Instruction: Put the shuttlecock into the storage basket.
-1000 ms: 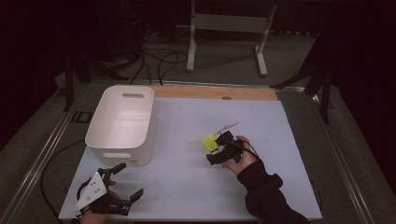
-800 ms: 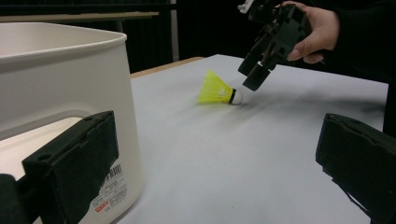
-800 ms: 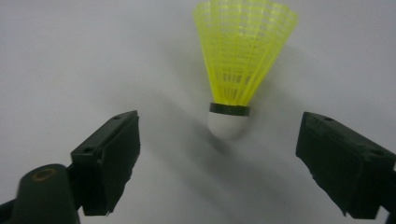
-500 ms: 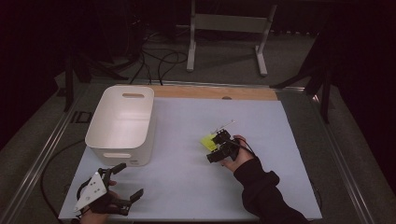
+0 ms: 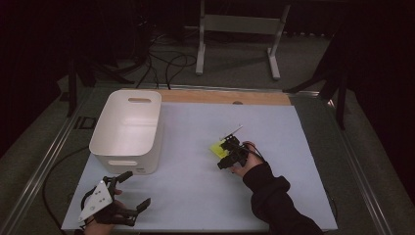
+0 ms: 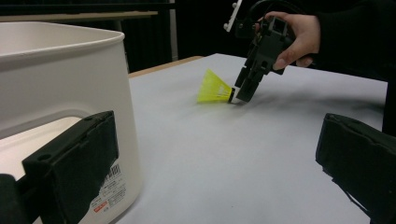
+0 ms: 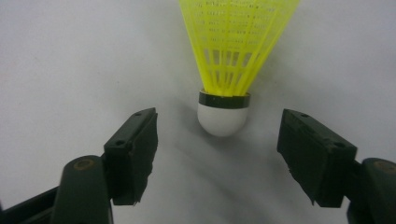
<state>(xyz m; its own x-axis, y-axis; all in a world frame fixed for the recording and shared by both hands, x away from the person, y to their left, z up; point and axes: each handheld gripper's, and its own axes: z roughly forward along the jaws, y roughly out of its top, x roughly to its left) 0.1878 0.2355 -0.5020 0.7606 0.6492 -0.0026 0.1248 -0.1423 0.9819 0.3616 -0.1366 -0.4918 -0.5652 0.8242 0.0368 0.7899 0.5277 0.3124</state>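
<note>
I have the right gripper (image 7: 219,154) tipped down at the pale grey table (image 5: 195,186), its black fingers (image 7: 133,154) spread wide and holding nothing. The yellow plastic shuttlecock with a white rounded cork and black band (image 7: 224,93) lies on its side just ahead of them, centred in the gap. Its cork end points back toward the fingers, and its long axis runs straight away from them, the mesh skirt flaring at the far end. The cork is not yet between the pads, so I judge a short push forward comes before any closing. My left gripper (image 5: 117,203) sits well apart, fingers also spread and empty, just beside the white plastic tub with handle slots (image 5: 127,127).
</note>
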